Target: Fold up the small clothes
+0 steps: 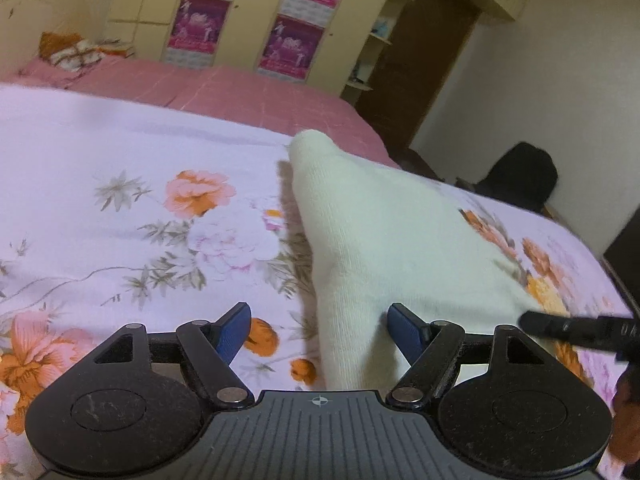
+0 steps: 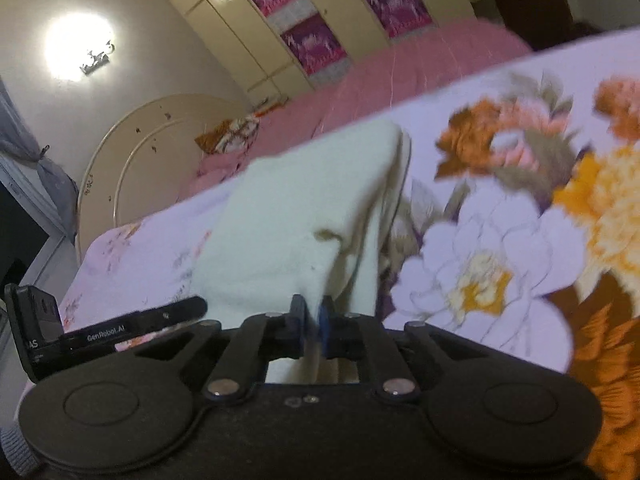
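Note:
A cream-white small garment (image 1: 384, 240) lies on the floral bedsheet (image 1: 120, 168), one end raised off the bed. My left gripper (image 1: 320, 330) is open, its blue pads either side of the garment's near edge, not closed on it. My right gripper (image 2: 311, 322) is shut on a corner of the garment (image 2: 288, 220) and holds it lifted, so the cloth drapes in a fold from the jaws down to the sheet. Part of the right gripper (image 1: 576, 330) shows at the right edge of the left wrist view.
The bed has a pink quilt (image 1: 240, 92) beyond the floral sheet and a patterned pillow (image 1: 76, 50) by the headboard (image 2: 132, 160). A wardrobe with pink posters (image 1: 280, 20) stands behind. A dark chair (image 1: 520, 178) is beside the bed's right edge.

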The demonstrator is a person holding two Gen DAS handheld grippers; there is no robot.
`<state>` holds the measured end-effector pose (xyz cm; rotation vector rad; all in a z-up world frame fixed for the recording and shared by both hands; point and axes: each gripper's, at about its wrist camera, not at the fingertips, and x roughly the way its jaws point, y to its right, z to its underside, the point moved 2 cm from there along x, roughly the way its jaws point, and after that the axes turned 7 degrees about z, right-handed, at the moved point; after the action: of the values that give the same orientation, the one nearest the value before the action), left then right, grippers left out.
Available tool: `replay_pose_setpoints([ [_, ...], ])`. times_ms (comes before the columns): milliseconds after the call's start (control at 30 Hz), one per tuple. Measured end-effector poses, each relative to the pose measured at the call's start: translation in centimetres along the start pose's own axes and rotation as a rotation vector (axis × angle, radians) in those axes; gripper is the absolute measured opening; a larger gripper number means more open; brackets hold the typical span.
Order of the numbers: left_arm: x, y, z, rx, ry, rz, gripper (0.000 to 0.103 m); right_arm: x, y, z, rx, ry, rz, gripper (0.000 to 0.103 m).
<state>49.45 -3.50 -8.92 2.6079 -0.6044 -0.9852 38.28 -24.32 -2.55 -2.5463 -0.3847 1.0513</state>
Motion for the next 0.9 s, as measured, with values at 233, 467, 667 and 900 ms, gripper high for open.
replay_pose_setpoints([
  [233,-0.6,1.2,0.9,0.150,-0.026,-0.073,0.075,1.5,1.8,1.2,0.022,-0.067,0.045,0.006],
  [467,-1.1,0.0,-4.0,0.069,0.099,-0.085,0.075,-1.6,0.5,-1.9,-0.042,0.107,0.068,0.018],
  [667,3.3,0.2,-3.4,0.034,-0.020,-0.084,0.075,3.7,-2.2,-3.0,-0.285,0.031,0.218,0.011],
  [900,-1.7,1.2,-1.3,0.065,-0.002,-0.107,0.075,3.3,0.2,-2.7,-0.233,0.011,0.229,0.024],
])
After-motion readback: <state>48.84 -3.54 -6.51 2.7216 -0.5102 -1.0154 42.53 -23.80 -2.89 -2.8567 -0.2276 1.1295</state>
